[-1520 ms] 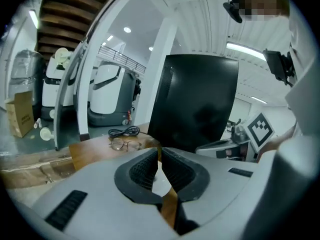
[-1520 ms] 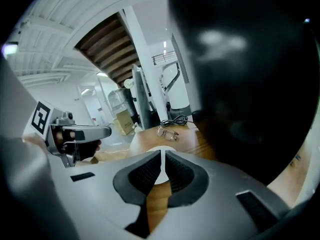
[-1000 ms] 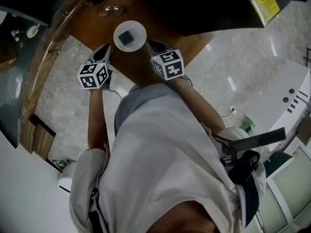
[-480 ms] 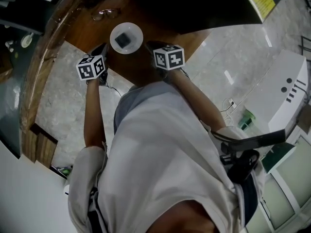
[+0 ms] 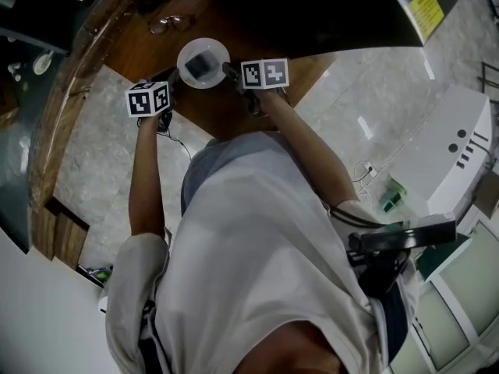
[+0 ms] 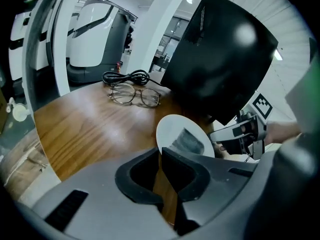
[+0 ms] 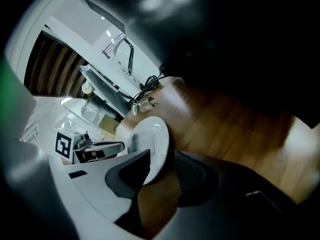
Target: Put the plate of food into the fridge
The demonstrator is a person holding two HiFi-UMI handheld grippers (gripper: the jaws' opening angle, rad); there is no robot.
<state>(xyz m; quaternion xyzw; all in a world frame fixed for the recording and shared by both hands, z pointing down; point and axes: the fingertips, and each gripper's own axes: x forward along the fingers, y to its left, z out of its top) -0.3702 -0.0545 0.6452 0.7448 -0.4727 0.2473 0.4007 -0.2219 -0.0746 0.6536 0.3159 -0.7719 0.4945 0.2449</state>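
The plate (image 5: 184, 58) (image 6: 171, 128) (image 7: 156, 136) stands on the wooden table (image 5: 144, 47), a dark piece of food (image 5: 201, 64) (image 6: 189, 143) at its middle, just in front of a big black unit (image 6: 220, 59). It sits in the same spot as half a second ago.

The change is on the right. The right gripper (image 5: 230, 72) (image 7: 162, 159) hung back from the plate before; it has now come forward to the plate's right rim, and its marker cube has turned to show two faces toward the head camera. Its jaws are spread, with the plate's edge in the gap between them — the rim lies against one jaw and clear of the other, so nothing is pinched.

The left gripper (image 5: 169, 81) (image 6: 160, 153) has shifted only slightly and sits at the plate's left side. Its jaws are drawn together at the tips with nothing between them, the plate's near rim just beyond.

A pair of glasses (image 5: 168, 23) (image 6: 134, 95) and a coiled cable (image 6: 125, 76) lie farther back on the table, well apart from the plate.
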